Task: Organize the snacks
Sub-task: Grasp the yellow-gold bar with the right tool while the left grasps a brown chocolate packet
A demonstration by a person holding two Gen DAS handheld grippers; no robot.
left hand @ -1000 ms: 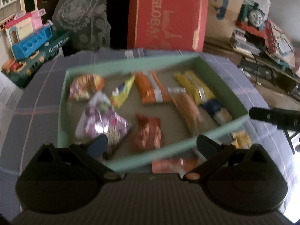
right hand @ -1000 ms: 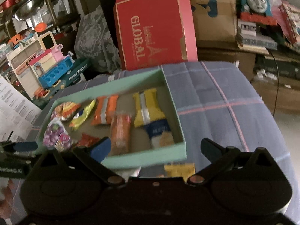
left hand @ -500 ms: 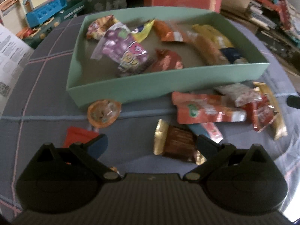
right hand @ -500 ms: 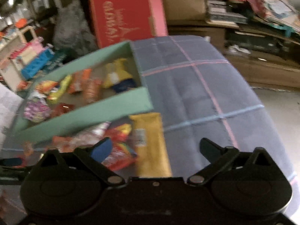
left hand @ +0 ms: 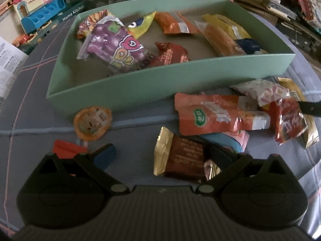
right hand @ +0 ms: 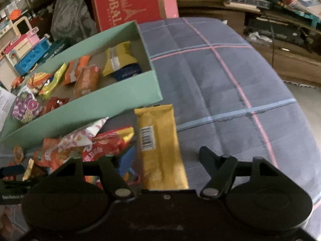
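Note:
A green box [left hand: 160, 80] [right hand: 84, 108] on the plaid cloth holds several snack packets, among them a purple bag [left hand: 116, 46]. In front of it lie loose snacks: a brown bar with gold ends [left hand: 180, 158], an orange pouch [left hand: 216, 114], a round orange packet [left hand: 92, 122], a red packet [left hand: 291, 120] and a long yellow bar [right hand: 158, 146]. My left gripper [left hand: 160, 150] is open low over the brown bar. My right gripper [right hand: 166, 154] is open, straddling the yellow bar.
A red GLOBAL box [right hand: 128, 2] and a grey cushion [right hand: 70, 18] stand behind the green box. Toy kitchen pieces [left hand: 38, 16] sit at the far left. The cloth drops off at the right [right hand: 291, 92] toward cluttered shelves.
Both grippers have drawn back from over the box and lowered toward the loose snacks in front of it. The left one now hovers at the brown bar, the right at the yellow bar.

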